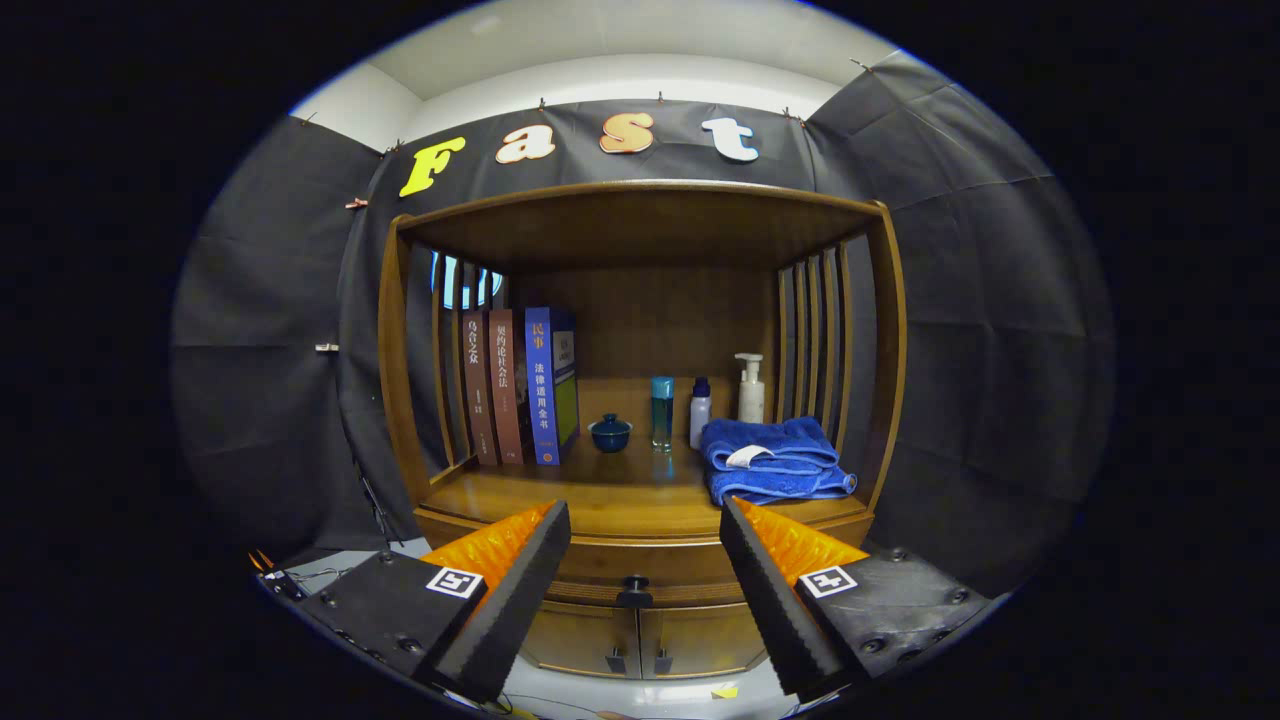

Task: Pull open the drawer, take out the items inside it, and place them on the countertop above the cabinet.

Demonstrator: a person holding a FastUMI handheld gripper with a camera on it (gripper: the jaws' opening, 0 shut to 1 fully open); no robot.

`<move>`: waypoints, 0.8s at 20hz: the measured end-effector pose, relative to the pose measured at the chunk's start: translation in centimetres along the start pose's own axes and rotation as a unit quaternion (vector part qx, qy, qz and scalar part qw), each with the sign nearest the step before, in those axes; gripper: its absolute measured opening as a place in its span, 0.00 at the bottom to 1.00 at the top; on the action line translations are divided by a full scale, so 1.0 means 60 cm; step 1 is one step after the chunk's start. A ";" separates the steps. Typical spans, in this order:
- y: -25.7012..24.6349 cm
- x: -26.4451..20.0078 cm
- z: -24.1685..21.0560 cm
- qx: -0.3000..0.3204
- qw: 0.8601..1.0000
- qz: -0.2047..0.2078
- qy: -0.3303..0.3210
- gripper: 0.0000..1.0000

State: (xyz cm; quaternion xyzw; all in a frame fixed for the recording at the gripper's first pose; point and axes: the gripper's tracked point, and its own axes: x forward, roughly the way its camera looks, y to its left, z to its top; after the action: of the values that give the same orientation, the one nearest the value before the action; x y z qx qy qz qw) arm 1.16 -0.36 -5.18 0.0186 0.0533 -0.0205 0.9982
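Observation:
A wooden cabinet stands ahead of me, with a countertop (600, 495) under an open shelf frame. Below the countertop runs a shut drawer (640, 565) with a dark round knob (634, 592). My gripper (645, 530) is open, some way in front of the cabinet. The knob sits between my two fingers (520, 590) and a little below their tips, still apart from them. Nothing is held. The drawer's contents are hidden.
On the countertop stand three upright books (520, 385) at the left, a small blue lidded cup (610, 433), a teal bottle (662, 412), a small white bottle (700, 410), a pump bottle (750, 388) and a folded blue towel (770, 460). Two cabinet doors (640, 640) lie below the drawer.

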 end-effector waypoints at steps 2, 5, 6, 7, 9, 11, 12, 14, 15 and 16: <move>-0.003 0.016 -0.023 0.000 1.000 -0.001 0.014 0.99; 0.002 0.040 -0.068 0.007 0.999 0.000 0.040 0.99; 0.004 0.051 -0.084 0.008 0.999 0.001 0.049 0.99; 0.005 0.060 -0.103 0.009 0.998 0.002 0.059 0.99; 0.008 0.083 -0.138 0.008 0.997 0.003 0.077 0.99; 0.005 0.104 -0.176 0.010 0.995 0.001 0.101 0.99; 0.005 0.113 -0.189 0.013 0.994 0.001 0.110 1.00; 0.009 0.126 -0.212 0.019 0.992 -0.002 0.124 1.00; 0.011 0.131 -0.224 0.021 0.991 -0.003 0.132 1.00; 0.013 0.137 -0.234 0.022 0.990 -0.004 0.138 1.00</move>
State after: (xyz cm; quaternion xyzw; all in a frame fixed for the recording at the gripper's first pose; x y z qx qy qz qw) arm 7.85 0.66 -20.01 0.0427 0.1906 -0.0224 0.9805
